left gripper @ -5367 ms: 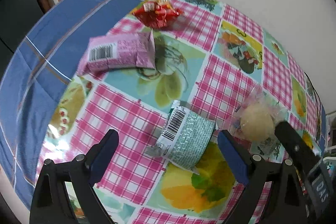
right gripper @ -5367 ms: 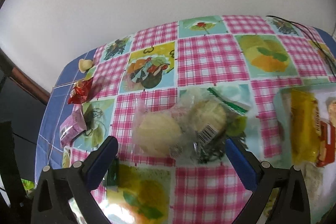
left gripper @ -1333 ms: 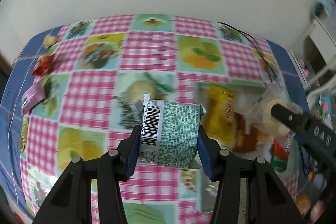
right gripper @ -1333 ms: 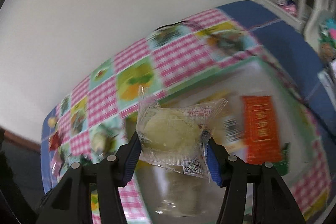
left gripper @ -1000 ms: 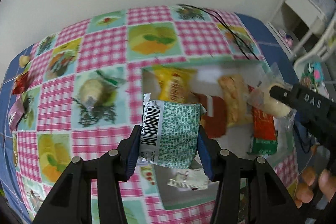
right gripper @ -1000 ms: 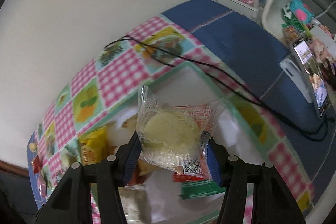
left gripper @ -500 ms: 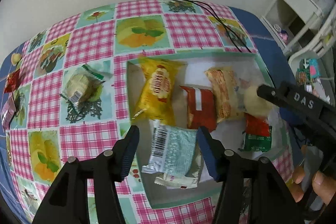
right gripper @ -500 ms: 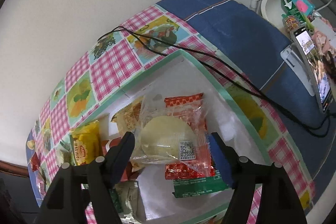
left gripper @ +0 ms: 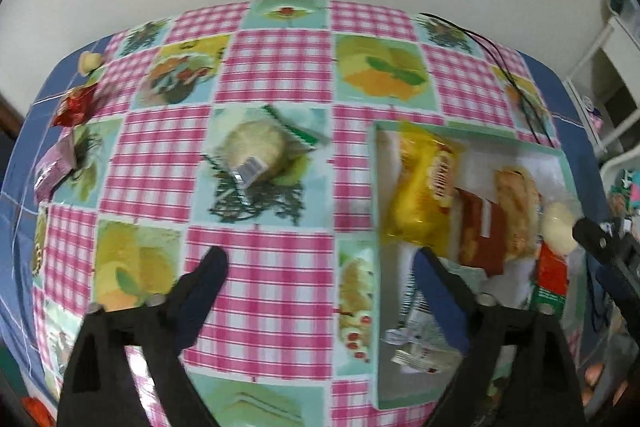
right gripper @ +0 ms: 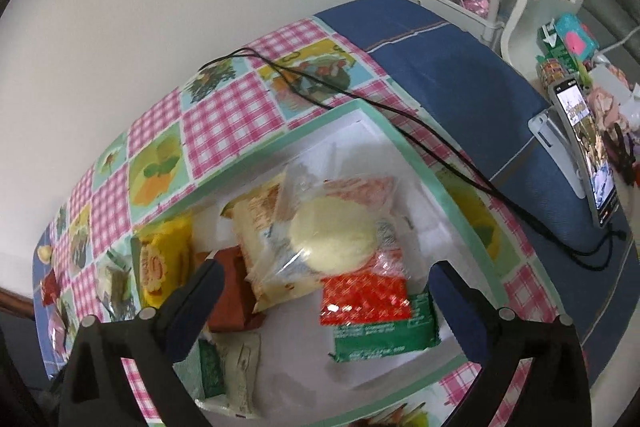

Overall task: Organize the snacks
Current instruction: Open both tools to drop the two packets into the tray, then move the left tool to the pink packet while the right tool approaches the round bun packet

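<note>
**Both tools letting go over the snack box**

Checkered cloth in pink, teal and fruit squares covers the tabletop [left gripper: 276, 67], with a plain wall behind it. Nearest the right-wrist camera, the right tool [right gripper: 324, 291] hangs above the box [right gripper: 448, 195], its jaws opening wide with nothing pressed between them. Below it the clear bag with the pale round cake [right gripper: 334, 239] lies on other packets, beside a red packet [right gripper: 366, 297] and a green one [right gripper: 384, 341].

The left tool [left gripper: 320, 273] straddles the box's left rim, jaws also opening and empty. Its right finger hides part of the mint-green packet [left gripper: 416, 331] lying in the box's near corner. Farther out, another wrapped cake [left gripper: 254, 151] sits on the cloth, well apart from the box, and at the far left edge lie a purple packet [left gripper: 54, 167], a red wrapper [left gripper: 74, 103] and a small yellow piece [left gripper: 90, 61].

Risks, as I judge them: the cake bag rests loosely on a pile and could slide off. A black cable [right gripper: 400, 111] crosses the box's far corner, and a tool swinging that way could snag it.
</note>
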The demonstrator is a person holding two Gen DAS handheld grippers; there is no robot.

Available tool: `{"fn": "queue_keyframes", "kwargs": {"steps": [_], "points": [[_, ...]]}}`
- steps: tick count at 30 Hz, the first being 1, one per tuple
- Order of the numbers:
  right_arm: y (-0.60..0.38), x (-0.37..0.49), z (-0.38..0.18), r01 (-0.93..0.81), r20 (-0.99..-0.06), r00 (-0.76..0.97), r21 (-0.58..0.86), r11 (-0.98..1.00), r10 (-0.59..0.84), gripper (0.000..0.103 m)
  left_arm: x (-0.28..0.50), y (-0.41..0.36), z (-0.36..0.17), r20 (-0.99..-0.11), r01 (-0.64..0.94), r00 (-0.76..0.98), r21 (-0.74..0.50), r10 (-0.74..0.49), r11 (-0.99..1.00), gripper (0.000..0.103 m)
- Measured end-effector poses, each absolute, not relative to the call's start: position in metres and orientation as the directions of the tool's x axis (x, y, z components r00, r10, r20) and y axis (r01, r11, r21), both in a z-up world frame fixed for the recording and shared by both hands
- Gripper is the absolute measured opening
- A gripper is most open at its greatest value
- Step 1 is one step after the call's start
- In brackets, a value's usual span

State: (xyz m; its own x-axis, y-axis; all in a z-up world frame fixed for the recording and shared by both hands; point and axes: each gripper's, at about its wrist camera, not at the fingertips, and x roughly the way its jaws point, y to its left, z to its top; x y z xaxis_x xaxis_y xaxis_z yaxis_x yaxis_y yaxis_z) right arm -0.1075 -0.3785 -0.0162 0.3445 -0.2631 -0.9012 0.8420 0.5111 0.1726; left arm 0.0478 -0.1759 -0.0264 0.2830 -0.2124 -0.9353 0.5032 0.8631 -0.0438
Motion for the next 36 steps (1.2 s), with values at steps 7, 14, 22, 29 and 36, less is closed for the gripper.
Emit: {"fn": "queue_keyframes", "kwargs": {"steps": [7, 14, 22, 29, 36], "points": [[-0.339, -0.097, -0.012, 0.796, -0.900, 0.356, 0.150, 0.586, -0.252, 0.103, 0.049, -0.160, -0.023, -0.930, 0.474, 0.301, -0.044, -0.209, 0.879, 0.097], [-0.307, -0.091, -0.007, 0.757, -0.895, 0.376, 0.149, 0.636, -0.239, 0.103, 0.047, -0.146, -0.018, -0.929, 0.464, 0.310, -0.039, -0.204, 0.885, 0.097], [-0.286, -0.083, -0.002, 0.738, -0.891, 0.386, 0.143, 0.660, -0.238, 0.103, 0.054, -0.129, -0.012, -0.928, 0.448, 0.314, -0.041, -0.200, 0.893, 0.097], [-0.268, -0.061, -0.006, 0.717, -0.896, 0.389, 0.147, 0.681, -0.216, 0.103, 0.069, -0.109, -0.013, -0.932, 0.423, 0.307, -0.047, -0.192, 0.905, 0.097], [-0.231, -0.027, -0.010, 0.662, -0.898, 0.400, 0.145, 0.736, -0.183, 0.103, 0.094, -0.071, -0.018, -0.938, 0.351, 0.306, -0.050, -0.165, 0.935, 0.097]]}}
